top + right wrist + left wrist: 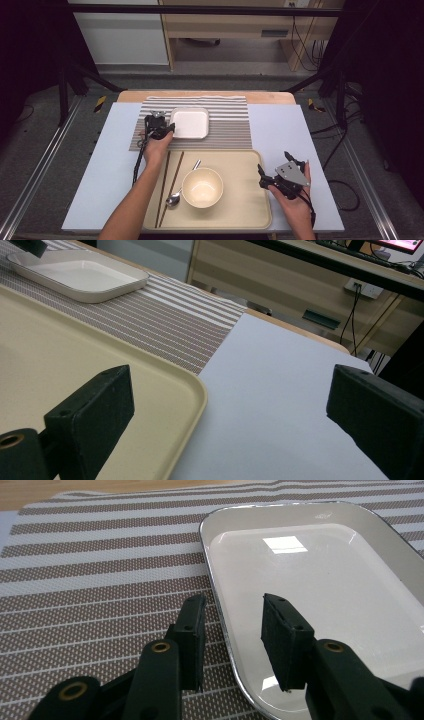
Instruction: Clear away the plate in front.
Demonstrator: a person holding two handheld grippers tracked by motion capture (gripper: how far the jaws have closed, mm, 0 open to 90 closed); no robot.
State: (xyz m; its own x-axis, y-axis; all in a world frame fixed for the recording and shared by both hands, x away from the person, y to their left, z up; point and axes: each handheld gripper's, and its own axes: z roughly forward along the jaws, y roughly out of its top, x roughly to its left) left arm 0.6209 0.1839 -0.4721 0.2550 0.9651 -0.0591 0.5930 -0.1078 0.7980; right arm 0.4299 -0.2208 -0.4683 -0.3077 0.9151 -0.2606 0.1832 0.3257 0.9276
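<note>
High view showed the left gripper left of centre in the frame, at the left edge of a white square dish that sat on a striped placemat. In the left gripper view its two black jaws straddled the dish's near rim, one outside over the mat, the other over the inside of the dish; a gap showed between each pad and the rim, so the jaws stood fairly narrow but not clamped on anything.

The right gripper was at the lower right of the high view, beside the right edge of a beige tray, over the pale blue table cover. In the right gripper view its jaws stood wide apart with nothing between them.

On the tray lay a cream bowl, a spoon touching its left side, and a pair of dark chopsticks further left.
</note>
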